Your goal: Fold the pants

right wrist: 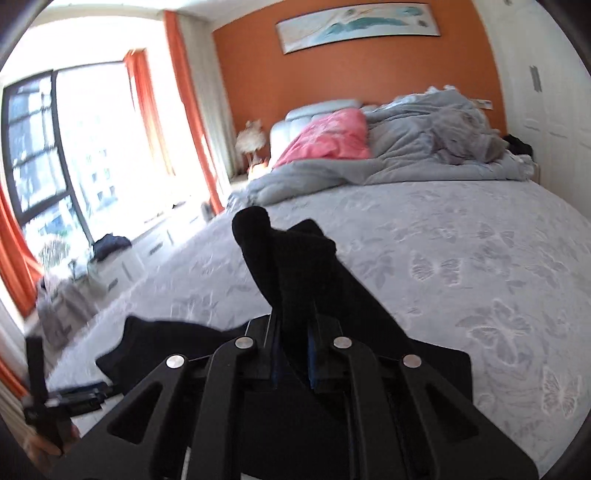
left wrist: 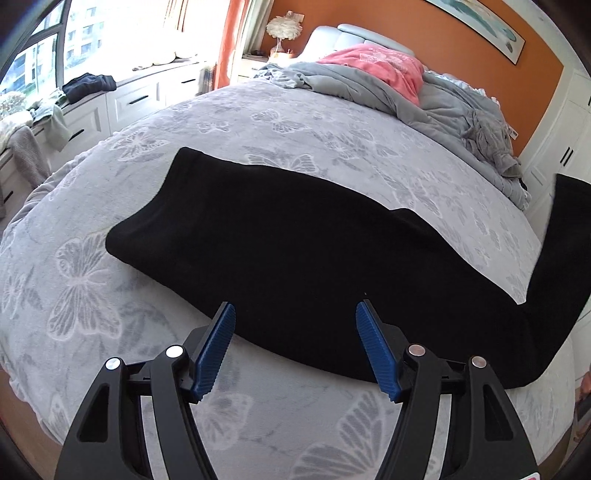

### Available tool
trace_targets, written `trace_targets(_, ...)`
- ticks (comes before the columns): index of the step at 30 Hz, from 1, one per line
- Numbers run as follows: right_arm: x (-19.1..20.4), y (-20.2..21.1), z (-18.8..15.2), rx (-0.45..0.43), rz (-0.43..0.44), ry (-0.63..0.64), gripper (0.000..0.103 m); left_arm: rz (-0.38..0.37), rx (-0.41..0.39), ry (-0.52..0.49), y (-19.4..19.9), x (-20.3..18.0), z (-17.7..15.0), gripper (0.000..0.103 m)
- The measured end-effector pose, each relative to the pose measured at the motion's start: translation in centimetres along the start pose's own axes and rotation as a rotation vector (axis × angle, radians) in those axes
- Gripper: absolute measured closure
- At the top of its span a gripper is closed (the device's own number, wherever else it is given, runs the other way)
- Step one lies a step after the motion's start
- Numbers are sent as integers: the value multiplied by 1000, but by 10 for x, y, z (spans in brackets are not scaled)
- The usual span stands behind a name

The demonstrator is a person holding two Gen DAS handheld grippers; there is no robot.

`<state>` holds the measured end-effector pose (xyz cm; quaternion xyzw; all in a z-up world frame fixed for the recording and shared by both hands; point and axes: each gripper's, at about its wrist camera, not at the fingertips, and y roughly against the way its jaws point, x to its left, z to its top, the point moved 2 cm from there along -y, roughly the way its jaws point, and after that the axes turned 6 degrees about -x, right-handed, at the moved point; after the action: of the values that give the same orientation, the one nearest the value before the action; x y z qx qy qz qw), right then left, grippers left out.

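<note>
The left gripper (left wrist: pixel 295 321) hovered low over the near edge of the bed (left wrist: pixel 92 280), its blue-padded fingers (left wrist: pixel 216 347) spread wide and holding nothing, their tips just at the near hem of the black pants (left wrist: pixel 280 266). The right gripper (right wrist: pixel 293 350) was raised above the mattress and clenched on a bunched end of the pants (right wrist: pixel 291 266), so the fabric stood up past the jaws in a dark peak; that view was blurred.

The pants lay lengthwise across the bed, flat over most of their length, with the right-hand end lifted off the cover and rising at the edge of the left view.

The bed wore a pale grey cover (right wrist: pixel 461 258) patterned with butterflies. Toward the headboard lay a rumpled grey duvet (left wrist: pixel 443 110) and a pink cloth (left wrist: pixel 380 66). Behind stood an orange wall (right wrist: pixel 369 70) with a long framed picture (right wrist: pixel 358 27), orange curtains (right wrist: pixel 188 96) beside a bright window (right wrist: pixel 92 129), and a white drawer unit (left wrist: pixel 122 103) with clothes on top.
</note>
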<state>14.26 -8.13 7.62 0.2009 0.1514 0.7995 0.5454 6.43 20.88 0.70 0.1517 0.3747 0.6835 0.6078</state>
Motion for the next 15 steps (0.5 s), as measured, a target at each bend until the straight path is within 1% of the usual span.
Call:
trace_targets(1, 12, -22, -16, 72, 22, 26, 88, -3, 3, 4, 1, 4, 0, 38)
trace_targets(2, 24, -46, -37, 171, 51, 52, 85, -8, 8, 9, 1, 9, 0, 38)
trace_targets(3, 32, -66, -58, 264, 56, 76, 74, -5, 12, 14, 1, 12, 0, 38)
trace_targets(4, 42, -75, -76, 328, 47, 101, 70, -2, 15, 20, 0, 17, 0, 38)
trace_targets(5, 46, -78, -86, 364, 55, 125, 70, -1, 18, 22, -1, 21, 0, 38)
trace_targets(6, 49, -71, -88, 361, 57, 143, 69, 4, 23, 25, -1, 25, 0, 38)
trace_targets(7, 51, -56, -82, 327, 53, 155, 59, 4, 28, 31, -2, 29, 1, 38)
trace_targets(8, 46, -39, -71, 271, 46, 147, 46, -2, 30, 36, -1, 33, 1, 38)
trace_targets(9, 42, -18, -58, 196, 32, 122, 15, -6, 31, 40, -1, 36, 1, 38)
trace_targets(10, 27, 6, -45, 111, 11, 80, 5, -10, 29, 41, 0, 37, 1, 38)
trace_targets(11, 8, 23, -38, 67, -7, 26, 5, -13, 26, 38, 1, 39, 1, 38)
trace_targets(13, -40, 41, -33, 58, -55, -111, 5, -12, 18, 34, 4, 40, 2, 38)
trace_targets(14, -66, 44, -38, 82, -115, -178, 5, -18, 17, 37, 4, 41, 1, 38)
trace_targets(15, -98, 43, -50, 141, -196, -248, 5, -24, 17, 40, 5, 40, 1, 38)
